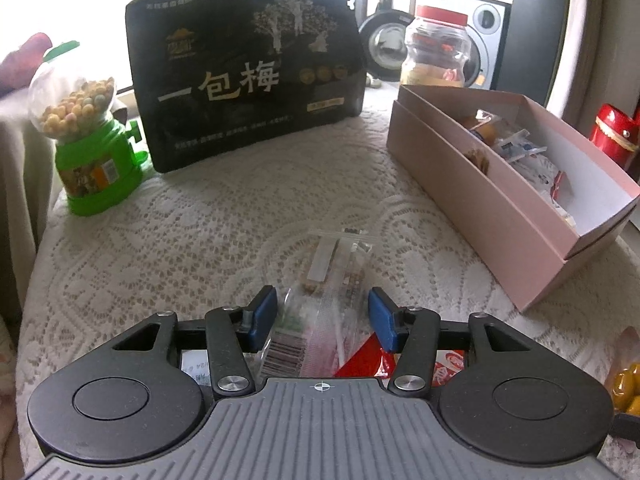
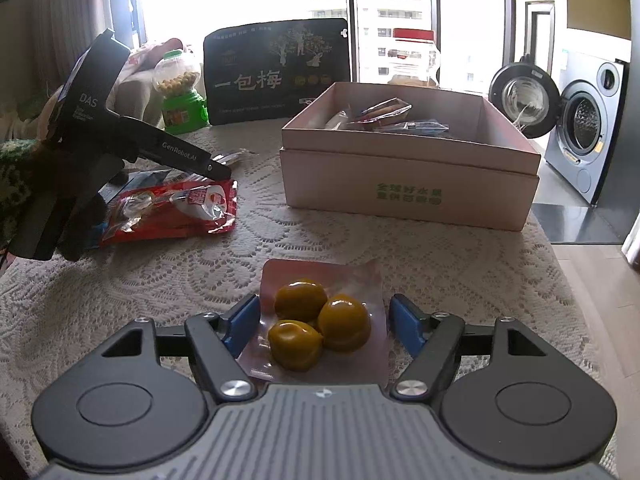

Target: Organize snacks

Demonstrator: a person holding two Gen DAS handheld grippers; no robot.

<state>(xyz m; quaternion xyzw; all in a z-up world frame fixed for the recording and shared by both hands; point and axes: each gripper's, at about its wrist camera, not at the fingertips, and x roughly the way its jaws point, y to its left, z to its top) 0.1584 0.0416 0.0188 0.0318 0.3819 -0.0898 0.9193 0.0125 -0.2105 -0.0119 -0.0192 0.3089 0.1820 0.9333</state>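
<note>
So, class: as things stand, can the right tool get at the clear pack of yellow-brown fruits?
Probably yes: the right tool is open, its fingers either side of the fruit pack on the lace cloth, nothing between them.

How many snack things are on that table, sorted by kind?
Loose packets on the cloth: 3, a clear packet, a red packet and a plum pack
Big black bag: 1
Candy dispenser: 1
Jar: 1
Pink box: 1, holding packets too jumbled to count
Total: 7
</note>
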